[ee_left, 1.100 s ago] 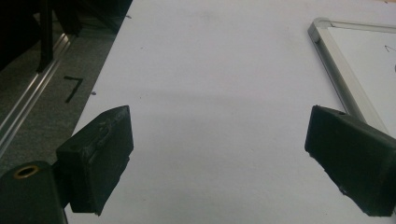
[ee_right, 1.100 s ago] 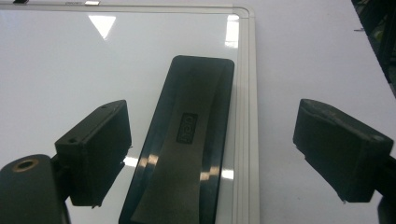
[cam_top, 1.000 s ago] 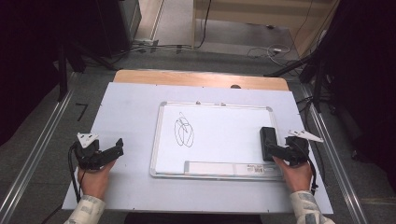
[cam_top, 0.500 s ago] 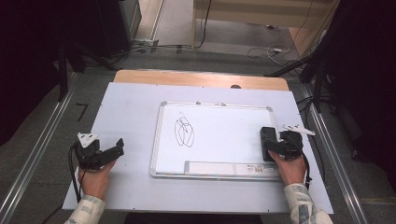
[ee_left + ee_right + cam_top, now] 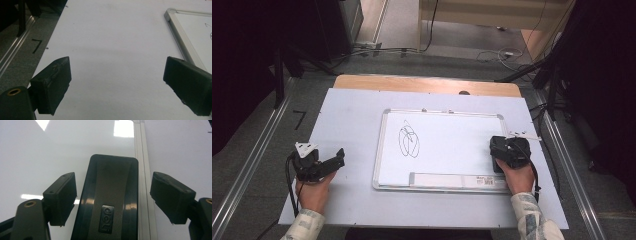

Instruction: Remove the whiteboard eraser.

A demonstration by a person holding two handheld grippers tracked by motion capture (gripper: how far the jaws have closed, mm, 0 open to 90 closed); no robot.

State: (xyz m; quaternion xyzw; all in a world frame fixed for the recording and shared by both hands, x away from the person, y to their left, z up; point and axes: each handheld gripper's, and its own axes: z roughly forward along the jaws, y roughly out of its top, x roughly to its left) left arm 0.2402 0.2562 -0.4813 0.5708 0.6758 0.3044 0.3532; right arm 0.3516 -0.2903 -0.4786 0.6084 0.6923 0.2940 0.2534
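A whiteboard (image 5: pixel 447 150) lies on the white table sheet (image 5: pixel 347 125), with a black scribble (image 5: pixel 408 141) left of its middle. A black eraser (image 5: pixel 112 195) rests on the board by its right frame. My right gripper (image 5: pixel 508 150) is over it, and its jaws have just been closing. In the right gripper view the right gripper (image 5: pixel 113 182) straddles the eraser, with a gap left on each side, the right one wider. My left gripper (image 5: pixel 337 159) rests on the sheet left of the board. The left gripper (image 5: pixel 118 65) stands wide open with nothing between its pads.
The board's metal frame (image 5: pixel 180 35) runs just right of the left gripper. A label strip (image 5: pixel 452 180) lies along the board's near edge. A wooden table edge (image 5: pixel 427 84) shows behind the sheet. Metal rails (image 5: pixel 252 165) flank the table, and cables (image 5: pixel 492 52) lie on the floor beyond.
My right gripper has moved left from beside the eraser to over it, so the eraser now sits between its jaws. The left gripper has stayed where it was.
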